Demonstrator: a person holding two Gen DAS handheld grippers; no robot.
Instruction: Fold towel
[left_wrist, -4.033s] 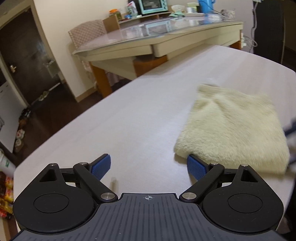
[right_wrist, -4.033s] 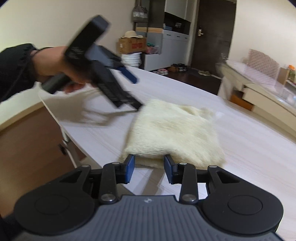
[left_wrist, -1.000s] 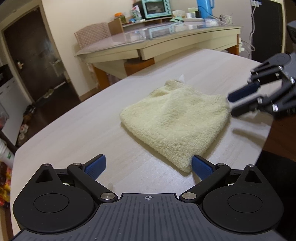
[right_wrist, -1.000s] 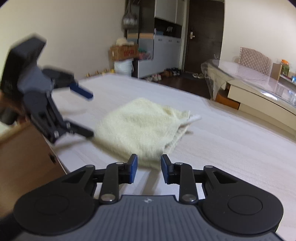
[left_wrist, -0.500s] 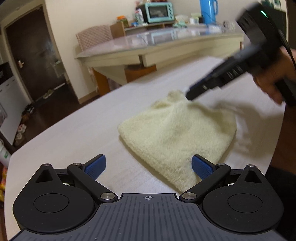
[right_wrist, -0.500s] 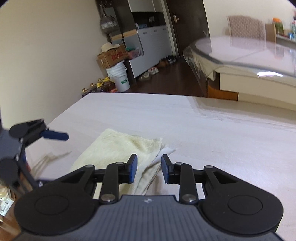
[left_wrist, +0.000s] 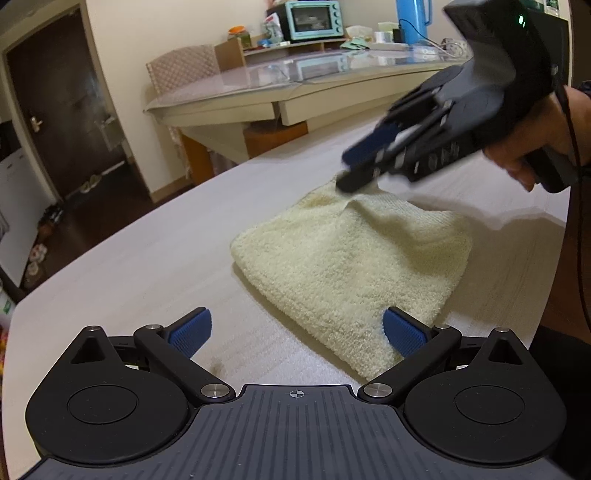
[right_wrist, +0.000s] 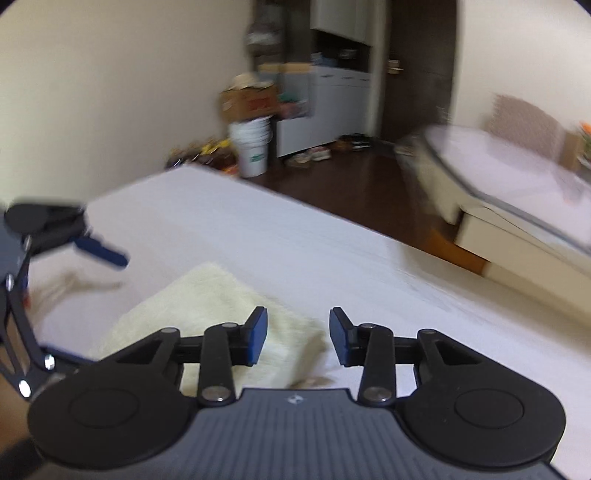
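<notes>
A pale yellow towel (left_wrist: 351, 258) lies folded on the white table (left_wrist: 147, 266). My left gripper (left_wrist: 297, 332) is open wide just short of the towel's near edge, and its right pad (left_wrist: 402, 330) is by the near corner. A hand (left_wrist: 535, 147) holds my right gripper (left_wrist: 364, 166) low over the towel's far corner, which is slightly raised under its lower finger. In the right wrist view the right gripper (right_wrist: 298, 338) stands part open with nothing between its pads. The towel (right_wrist: 207, 306) shows below and left of it, and the left gripper (right_wrist: 99, 253) is at the left edge.
A glass-topped table (left_wrist: 295, 88) with a teal oven (left_wrist: 314, 20) and a blue kettle (left_wrist: 413, 16) stands beyond, with a chair (left_wrist: 181, 70) beside it. A white bucket (right_wrist: 253, 146), a cardboard box (right_wrist: 249, 99) and shoes are on the dark floor.
The right gripper has come down onto the towel's far corner, and its view has blurred and swung. The left gripper has hardly moved and stays open.
</notes>
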